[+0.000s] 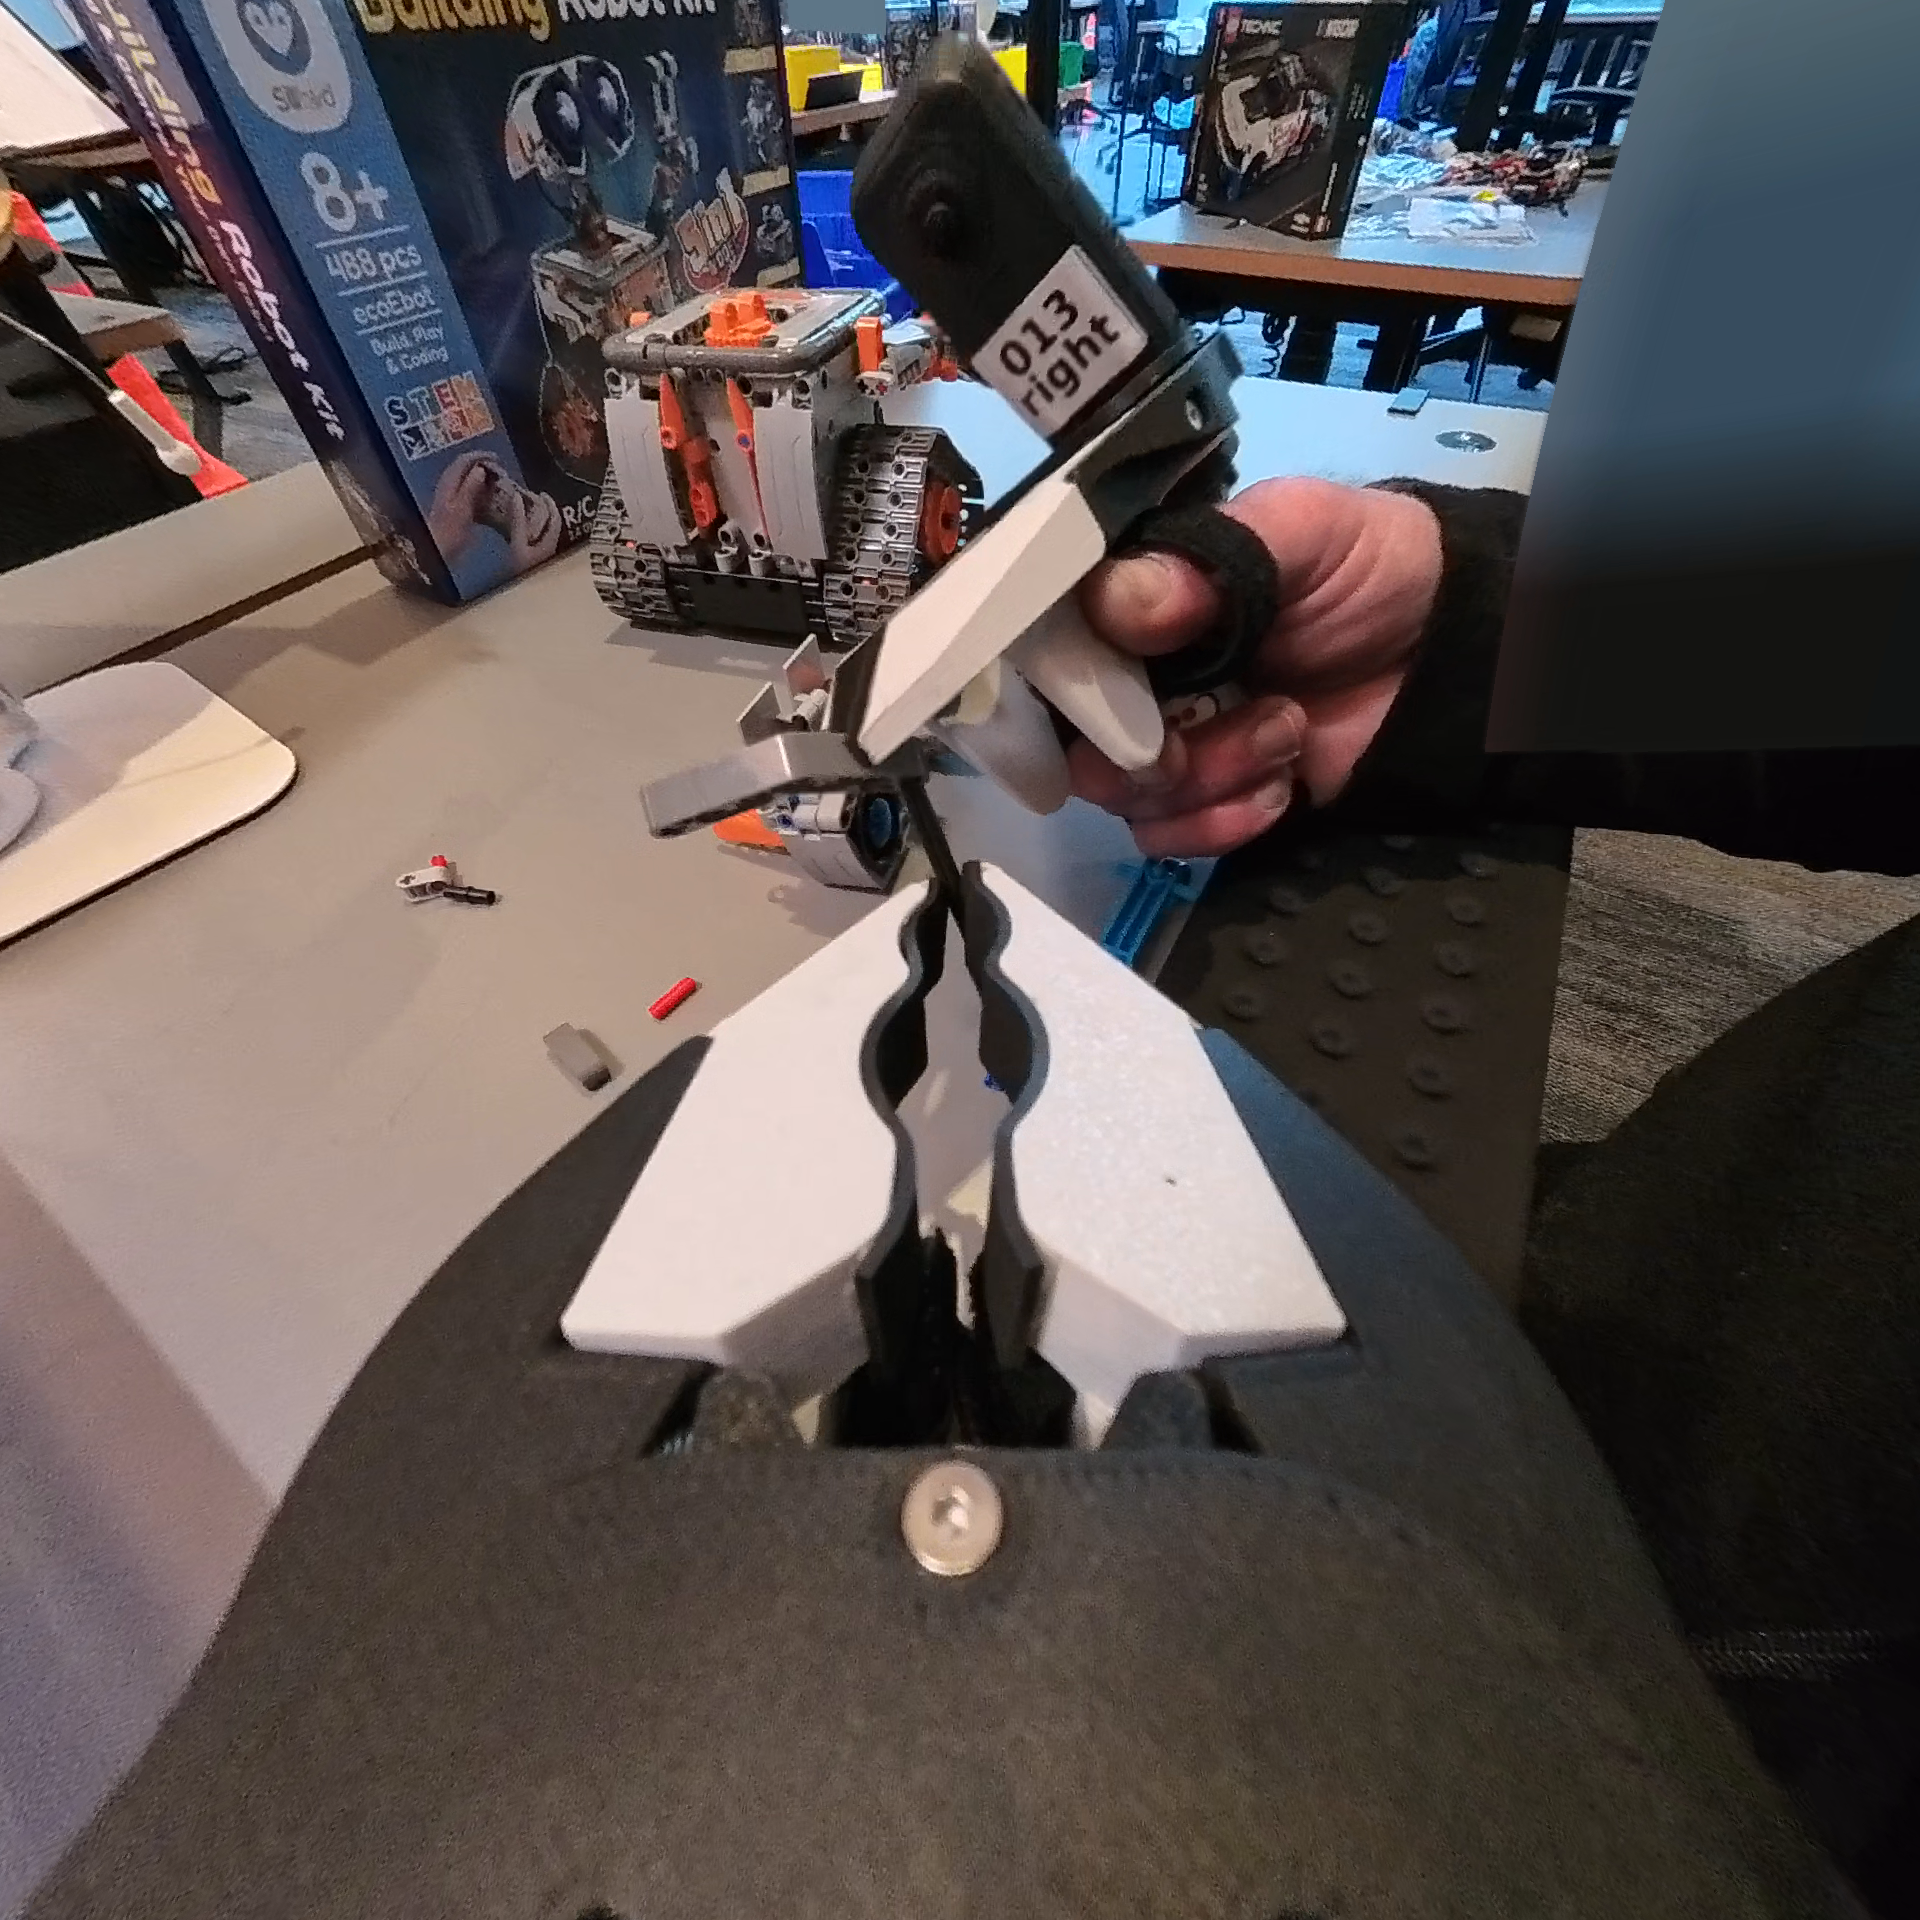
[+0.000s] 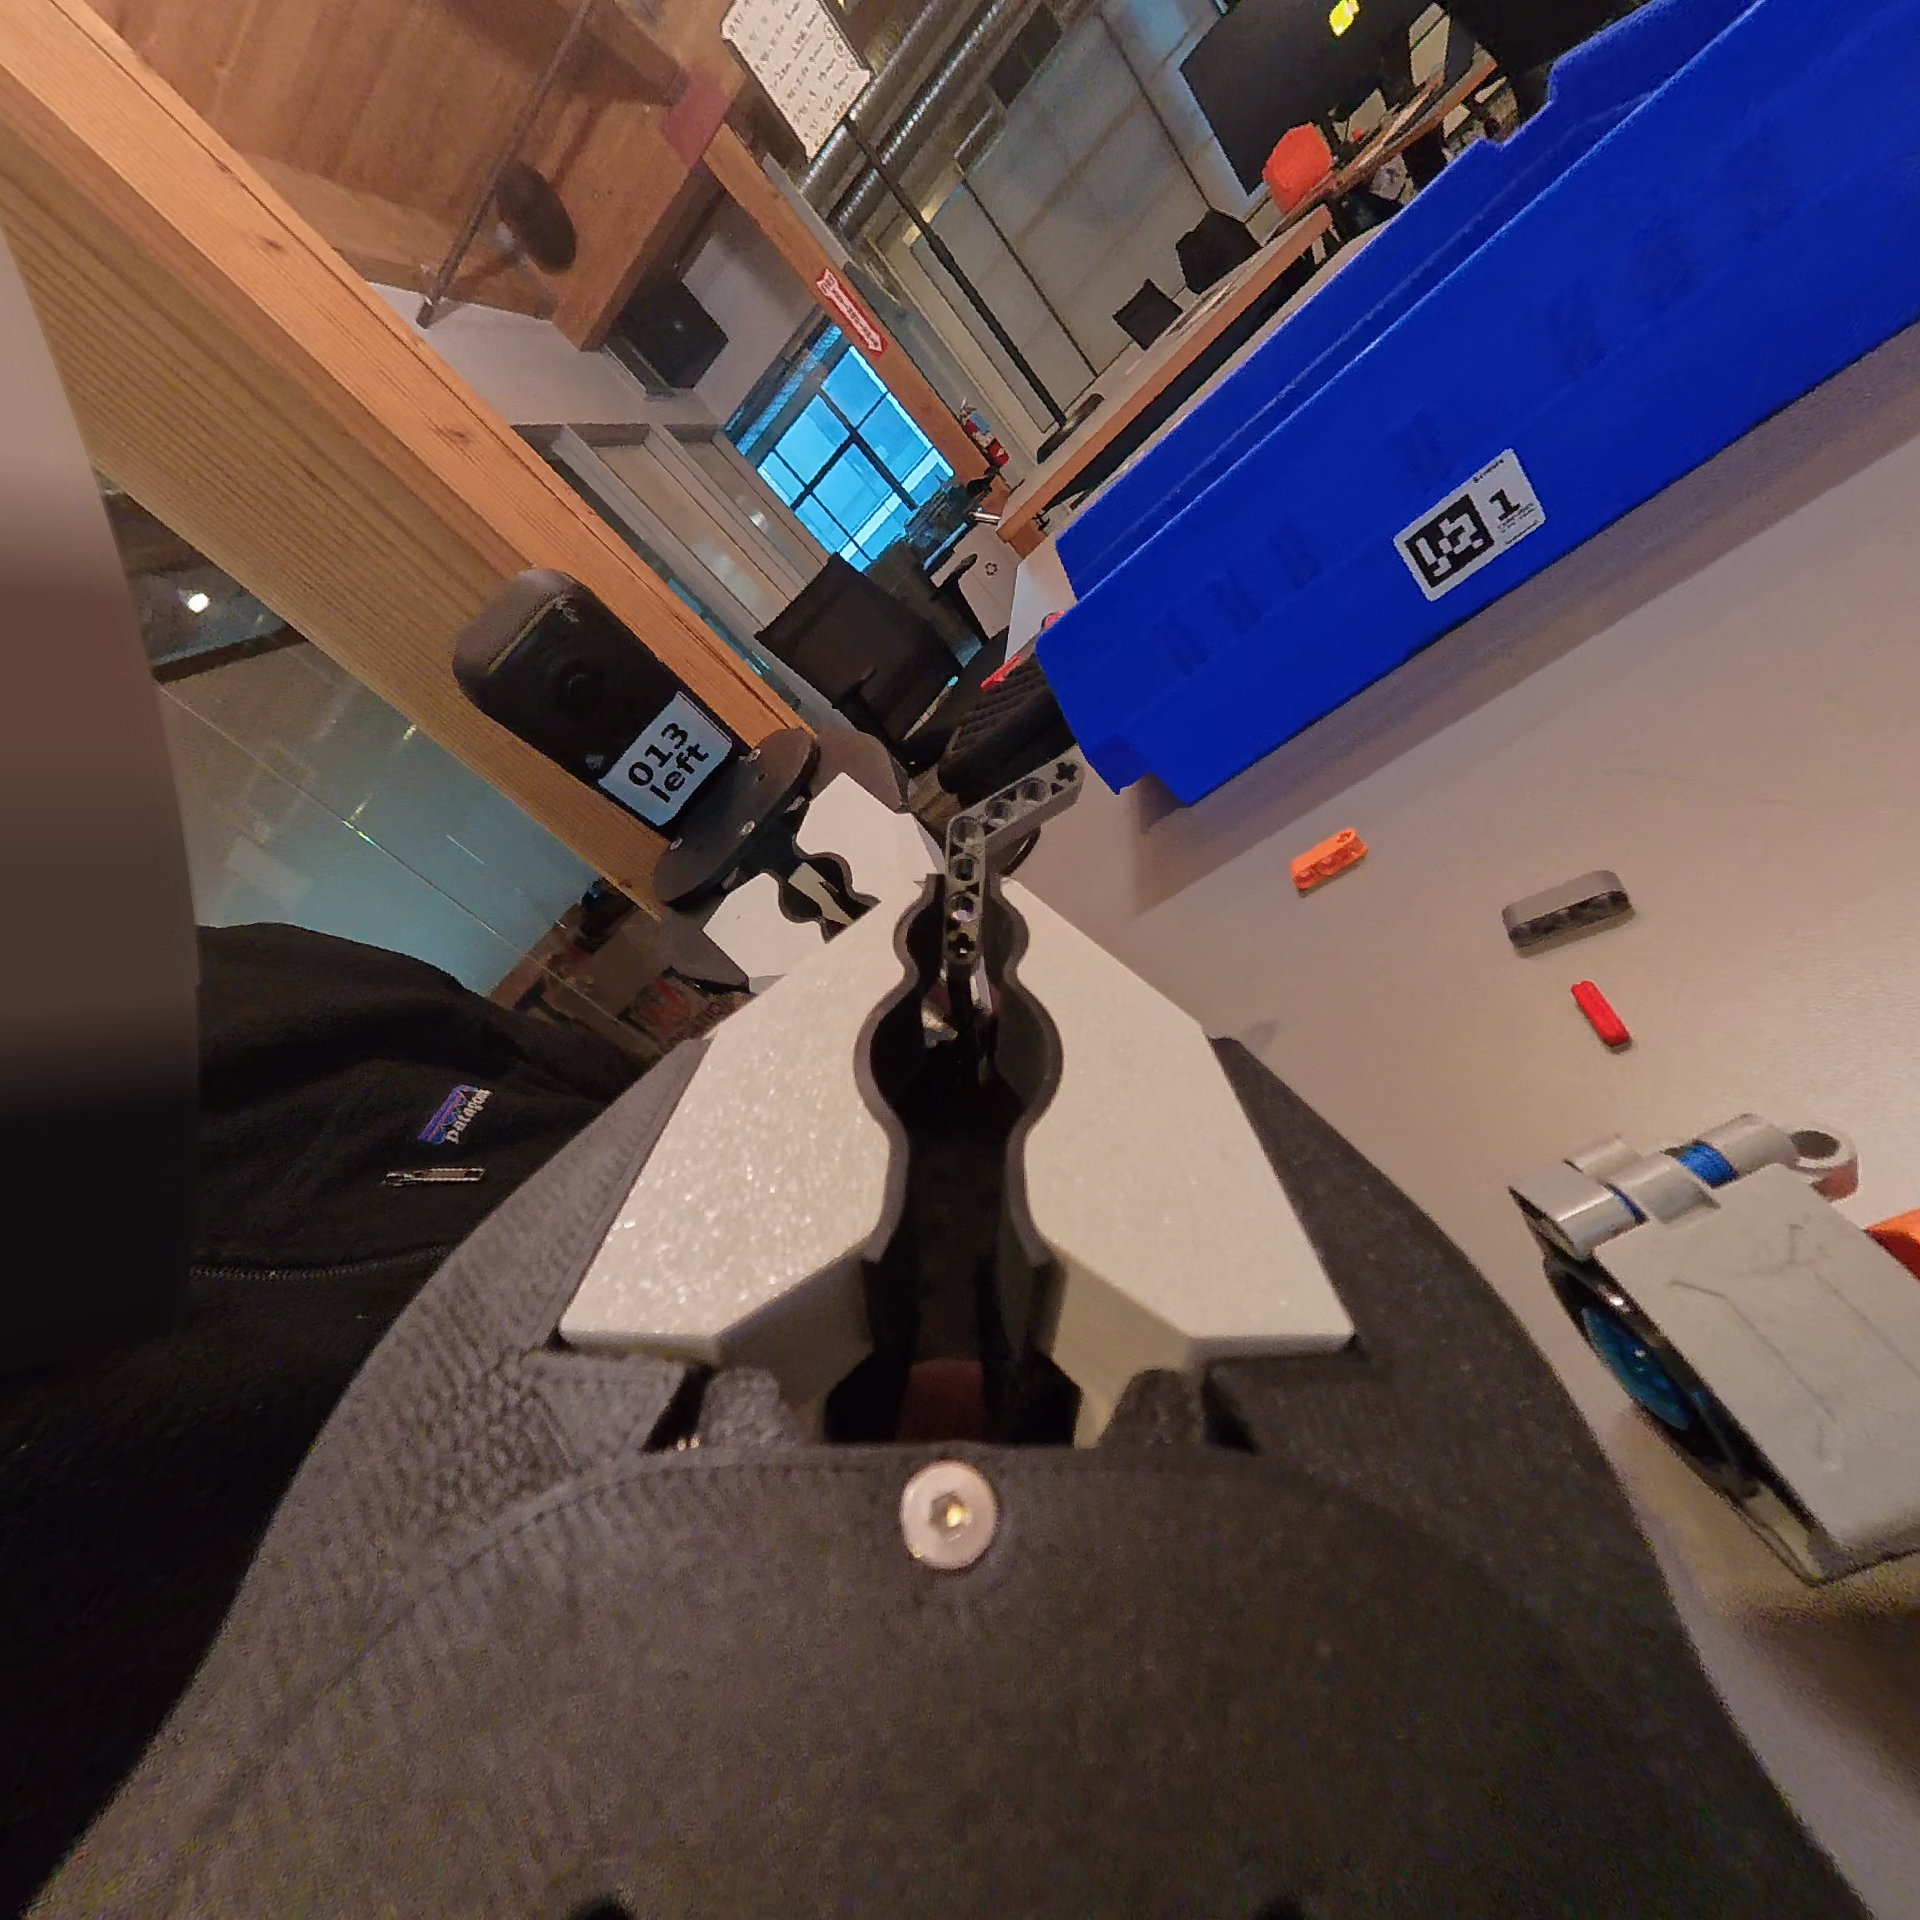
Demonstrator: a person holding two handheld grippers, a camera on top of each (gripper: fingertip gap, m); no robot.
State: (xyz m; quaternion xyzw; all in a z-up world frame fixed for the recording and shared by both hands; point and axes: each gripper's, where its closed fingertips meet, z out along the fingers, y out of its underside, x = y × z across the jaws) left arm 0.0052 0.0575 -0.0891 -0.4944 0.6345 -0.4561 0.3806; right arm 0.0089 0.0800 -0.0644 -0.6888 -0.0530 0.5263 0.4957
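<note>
Left tool (image 1: 948, 883) pressed together on a thin black rod (image 1: 928, 831). Right tool (image 2: 966, 904), angled down in a gripping hand (image 1: 1247, 665), pinches a grey angled beam (image 2: 992, 831). Small grey-blue assembly (image 1: 847, 826) sits just beyond on the desk (image 1: 312, 1091); tracked robot model (image 1: 769, 468) farther back.

A thin black axle (image 1: 928, 844) stood nearly upright at frame centre, its lower end pinched at the closed tips of the left gripper (image 1: 948, 896). Above it, the right gripper (image 2: 961, 914) was clamped on a grey angled beam (image 1: 727, 781) with round holes; in its own view that beam (image 2: 982, 844) jutted upward, just above centre.
</note>
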